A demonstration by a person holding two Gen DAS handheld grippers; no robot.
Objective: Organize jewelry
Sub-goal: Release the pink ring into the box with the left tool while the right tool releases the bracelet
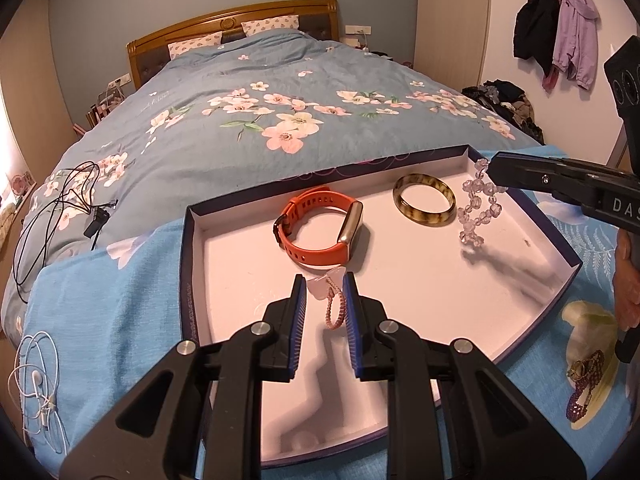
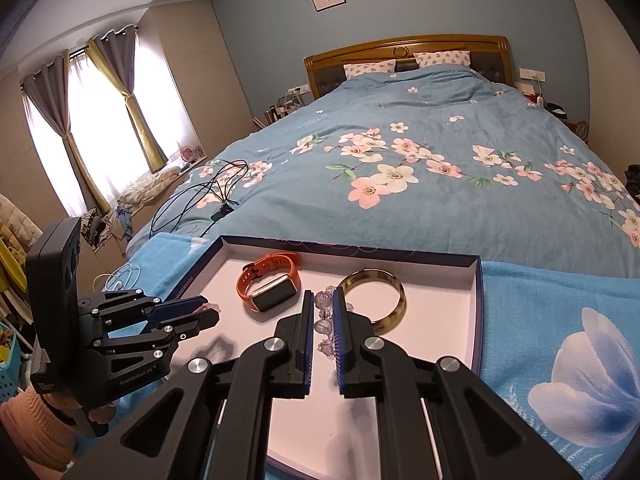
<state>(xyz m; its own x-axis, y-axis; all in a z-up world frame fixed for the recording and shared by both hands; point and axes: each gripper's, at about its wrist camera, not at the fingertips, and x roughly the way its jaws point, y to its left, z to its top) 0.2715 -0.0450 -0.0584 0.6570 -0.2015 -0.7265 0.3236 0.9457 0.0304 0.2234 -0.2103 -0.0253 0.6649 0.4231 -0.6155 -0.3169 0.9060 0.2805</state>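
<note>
Both claws hold jewelry over a shallow white-lined box on the bed.

The left claw [image 1: 325, 282] is nearly closed, pinching a pale pink pendant [image 1: 329, 280] whose braided pink cord loop [image 1: 336, 312] dangles between its fingers above the near part of the box [image 1: 188, 280]. The right claw [image 2: 321, 300] is clamped on a string of clear crystal beads [image 1: 478, 212] that hangs above the right side of the box. Behind them, on the box floor, an orange-strapped watch [image 1: 320, 228] lies left of a mottled brown bangle [image 1: 424, 204], the two apart. Outside the box to the right, dark purple beads [image 1: 582, 392] rest on the blue towel [image 1: 100, 320]. White earphones [image 1: 38, 392] and black cables [image 1: 60, 208] lie to the left, with the floral quilt [image 1: 260, 100] beyond.
</note>
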